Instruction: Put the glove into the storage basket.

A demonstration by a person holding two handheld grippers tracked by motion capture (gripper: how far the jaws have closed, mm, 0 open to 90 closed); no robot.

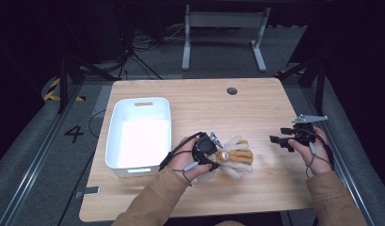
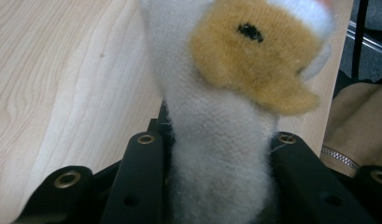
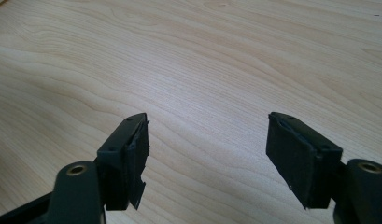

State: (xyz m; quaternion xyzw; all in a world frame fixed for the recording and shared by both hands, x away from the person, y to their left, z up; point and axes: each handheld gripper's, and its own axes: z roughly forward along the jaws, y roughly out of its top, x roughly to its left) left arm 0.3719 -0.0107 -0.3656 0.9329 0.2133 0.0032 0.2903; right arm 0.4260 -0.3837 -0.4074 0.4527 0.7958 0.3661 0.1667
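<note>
Hand-held gripper on the left (image 1: 213, 157) is clamped on a plush toy (image 1: 232, 157), its jaws pressed into the white fleece body, as is seen in the left gripper view (image 2: 221, 172). The toy, cream with tan patches, is found near the table's middle, just right of a white bin (image 1: 139, 134). It is judged light, soft and squashy, not fragile; a hold across the narrow body is best taken, since loose limbs would flop. The right hand-held gripper (image 1: 280, 141) is held wide and empty, well apart. A pale wooden table (image 1: 256, 103) is set on grey floor, with dark surroundings and a desk frame (image 1: 223, 28) behind.
</note>
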